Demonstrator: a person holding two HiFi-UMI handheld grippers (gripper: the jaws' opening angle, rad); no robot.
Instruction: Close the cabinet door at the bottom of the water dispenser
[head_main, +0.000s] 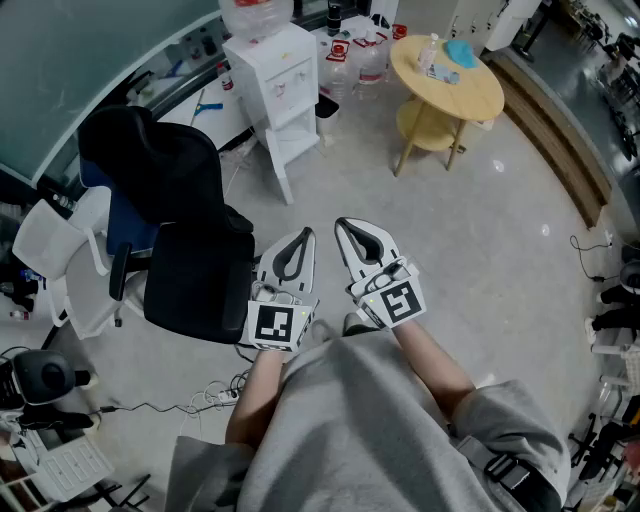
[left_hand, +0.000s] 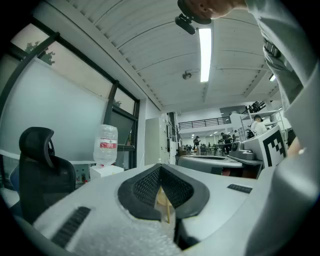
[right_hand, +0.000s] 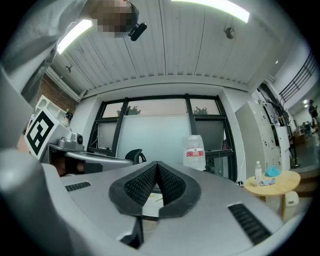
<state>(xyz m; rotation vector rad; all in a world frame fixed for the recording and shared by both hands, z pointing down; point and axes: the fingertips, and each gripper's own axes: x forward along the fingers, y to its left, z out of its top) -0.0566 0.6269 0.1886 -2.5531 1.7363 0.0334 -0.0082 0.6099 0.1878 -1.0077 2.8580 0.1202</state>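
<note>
At the left of my head view sits the black office chair (head_main: 185, 240). Top centre stands the water dispenser (head_main: 272, 70), and the cabinet door (head_main: 283, 160) at its foot seems ajar, well away from both tools. Low in the centre, my left gripper (head_main: 300, 243) is clenched on nothing. Just beside it, my right gripper (head_main: 350, 232) is likewise clenched and empty. The round wooden table (head_main: 478, 92) is at upper right.

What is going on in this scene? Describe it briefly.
A person holds a gripper in each hand, close in front of the body. The left gripper and right gripper are both shut and empty. The dispenser stands across the floor, beyond a chair, and neither gripper touches it.
</note>
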